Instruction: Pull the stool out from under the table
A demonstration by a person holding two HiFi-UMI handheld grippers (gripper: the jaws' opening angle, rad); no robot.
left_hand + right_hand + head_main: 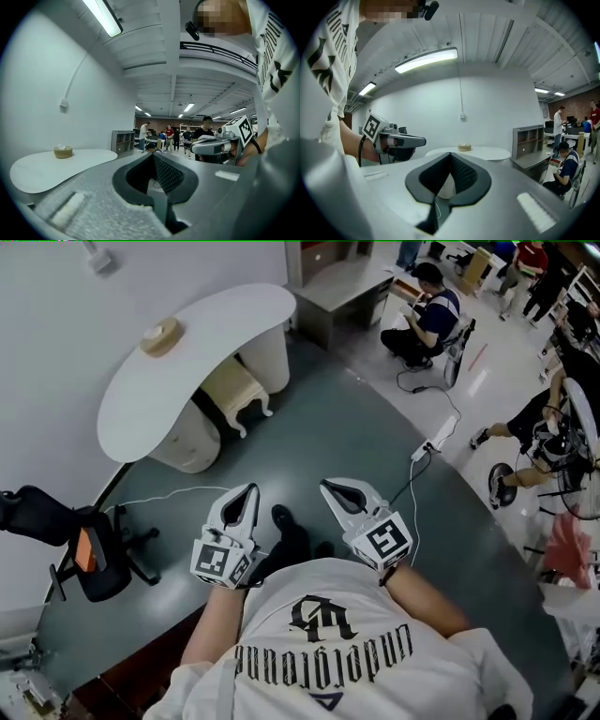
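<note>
A white kidney-shaped table point(202, 343) stands at the far left against the wall. The cream stool point(238, 390) with carved legs sits between the table's two pedestals, partly tucked under the top. My left gripper point(250, 489) and right gripper point(326, 487) hover side by side over the dark floor, well short of the stool, both shut and holding nothing. In the left gripper view the left gripper point(154, 155) points past the table point(56, 171). The right gripper point(450, 154) faces the table point(480, 152), with its jaws together.
A small round basket point(159, 337) rests on the tabletop. A black office chair point(94, 554) stands at the left. A power strip point(434, 438) with cables lies on the floor at the right. A grey shelf unit point(347, 285) and several people are beyond.
</note>
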